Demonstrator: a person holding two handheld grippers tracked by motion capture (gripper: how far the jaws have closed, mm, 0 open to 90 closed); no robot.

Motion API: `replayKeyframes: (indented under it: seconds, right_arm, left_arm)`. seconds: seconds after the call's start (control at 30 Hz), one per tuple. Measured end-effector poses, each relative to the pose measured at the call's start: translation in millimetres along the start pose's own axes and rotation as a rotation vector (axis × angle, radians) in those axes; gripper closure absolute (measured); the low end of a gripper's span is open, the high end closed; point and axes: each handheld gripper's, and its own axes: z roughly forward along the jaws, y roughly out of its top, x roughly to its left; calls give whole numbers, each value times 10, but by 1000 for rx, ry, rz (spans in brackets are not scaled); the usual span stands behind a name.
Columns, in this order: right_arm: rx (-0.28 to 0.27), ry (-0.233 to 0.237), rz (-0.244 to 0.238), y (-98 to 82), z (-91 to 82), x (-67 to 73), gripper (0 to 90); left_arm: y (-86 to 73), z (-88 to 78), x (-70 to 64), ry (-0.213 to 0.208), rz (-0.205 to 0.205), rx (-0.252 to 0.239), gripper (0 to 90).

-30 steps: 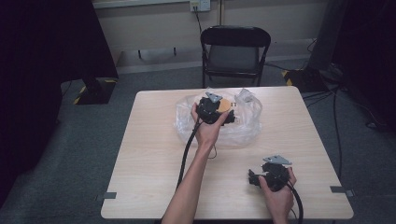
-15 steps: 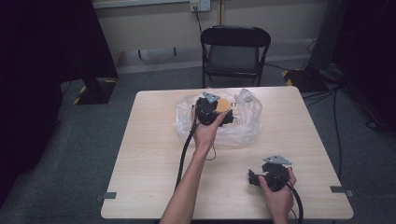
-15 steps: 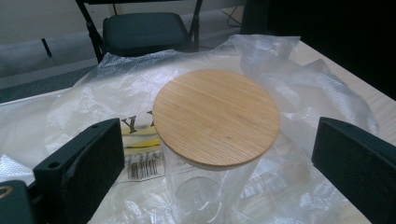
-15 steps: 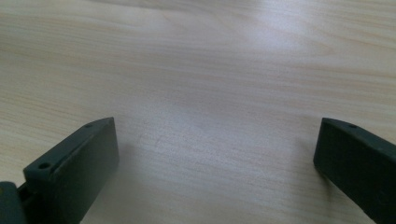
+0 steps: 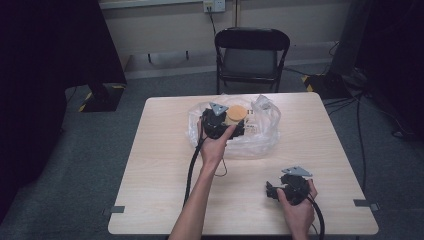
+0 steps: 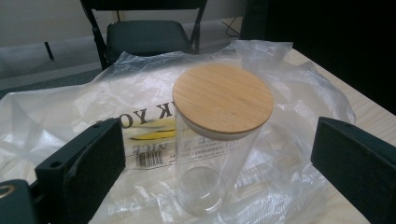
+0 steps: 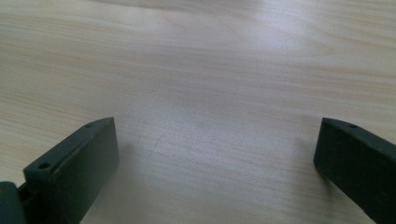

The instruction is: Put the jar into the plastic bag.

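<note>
My left gripper [image 6: 215,154] is spread wide on either side of the glass jar [image 6: 217,140], touching neither wall. The jar stands upright on the crumpled plastic bag [image 6: 70,112], mid-table toward the far edge. My right gripper [image 7: 215,154] gapes over bare table [image 7: 210,70]. The bag's print is partly hidden.

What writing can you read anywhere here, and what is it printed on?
"K YO": upside-down dark letters on the plastic bag, cut off behind the glass jar.
"NICE": upside down above the bag's barcode.
Small print seen through the jar: too blurred to read.
</note>
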Motion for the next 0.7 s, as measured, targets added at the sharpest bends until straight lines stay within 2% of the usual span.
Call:
replayKeyframes:
  seconds: [0.33, 0.5, 0.7]
  right_arm:
    - [1, 0, 1, 0, 0, 1, 0]
    - [1, 1, 2, 0, 0, 1, 0]
    - [1, 1, 2, 0, 0, 1, 0]
  left_arm:
    - [-69, -229, 79, -3, -13, -32, 23]
    - [-115, -381, 113, 32, -12, -48, 22]
    - [-174, -567, 178, 40, -52, -71, 22]
